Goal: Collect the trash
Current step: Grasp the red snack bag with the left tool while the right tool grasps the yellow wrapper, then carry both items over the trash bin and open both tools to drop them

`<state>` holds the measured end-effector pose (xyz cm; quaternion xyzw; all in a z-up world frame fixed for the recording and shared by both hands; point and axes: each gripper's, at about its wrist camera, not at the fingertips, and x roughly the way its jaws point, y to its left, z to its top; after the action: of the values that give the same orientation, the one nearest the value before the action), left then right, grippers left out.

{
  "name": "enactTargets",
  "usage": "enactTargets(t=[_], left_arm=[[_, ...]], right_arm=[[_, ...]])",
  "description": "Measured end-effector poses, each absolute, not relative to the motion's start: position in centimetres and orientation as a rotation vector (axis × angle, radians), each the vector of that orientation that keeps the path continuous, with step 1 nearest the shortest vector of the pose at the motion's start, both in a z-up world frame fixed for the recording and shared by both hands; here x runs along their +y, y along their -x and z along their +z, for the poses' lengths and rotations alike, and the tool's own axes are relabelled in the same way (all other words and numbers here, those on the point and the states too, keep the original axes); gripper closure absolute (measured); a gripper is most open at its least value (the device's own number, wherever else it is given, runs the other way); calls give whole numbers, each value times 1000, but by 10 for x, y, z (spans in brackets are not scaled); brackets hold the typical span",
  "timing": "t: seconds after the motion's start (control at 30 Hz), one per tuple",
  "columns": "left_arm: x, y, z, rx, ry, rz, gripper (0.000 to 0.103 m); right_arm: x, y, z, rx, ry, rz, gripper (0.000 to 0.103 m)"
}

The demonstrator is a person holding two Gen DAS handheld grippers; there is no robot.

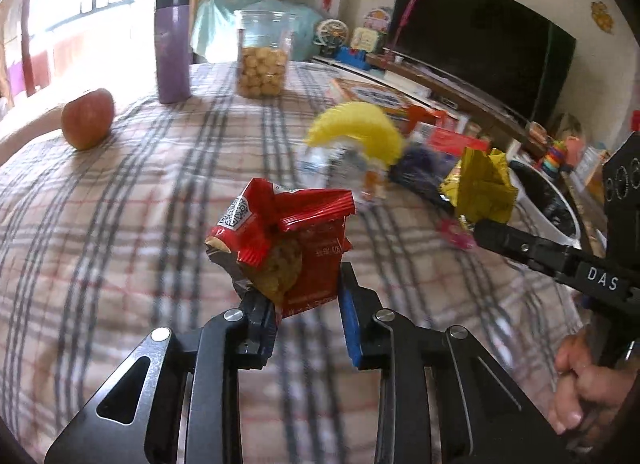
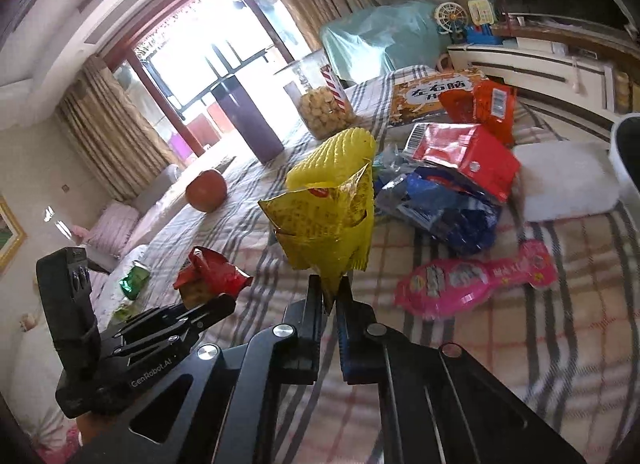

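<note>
Two wrappers pinched, both lifted off the plaid table.

Left gripper (image 1: 308, 288) clamped on red cookie wrapper (image 1: 288, 240), right gripper (image 2: 330, 296) squeezed tight on yellow wrapper (image 2: 328, 224). Featherlight, crinkly, slippery foil; probably best grabbed low on a folded edge. Cookie inside looks crumbly.

Left gripper (image 1: 308, 288) and right gripper (image 2: 330, 292): black metal linkage arms are joined by round silver screws; a blue pad is carried on one finger. White lettering "DAS" and "GenRobot.AI" is printed on the bodies.
</note>
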<state>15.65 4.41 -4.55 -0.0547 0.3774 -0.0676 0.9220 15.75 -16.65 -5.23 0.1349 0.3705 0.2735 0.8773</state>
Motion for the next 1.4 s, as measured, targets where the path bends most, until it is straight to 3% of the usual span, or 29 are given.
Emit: enactTargets(t=[0.67, 1.4], left_arm=[[-79, -140, -23, 750, 13, -382, 78], [-166, -168, -13, 753, -37, -514, 78]], right_arm=[[-271, -110, -43, 731, -345, 409, 96], [-363, -117, -33, 679, -419, 239, 96]])
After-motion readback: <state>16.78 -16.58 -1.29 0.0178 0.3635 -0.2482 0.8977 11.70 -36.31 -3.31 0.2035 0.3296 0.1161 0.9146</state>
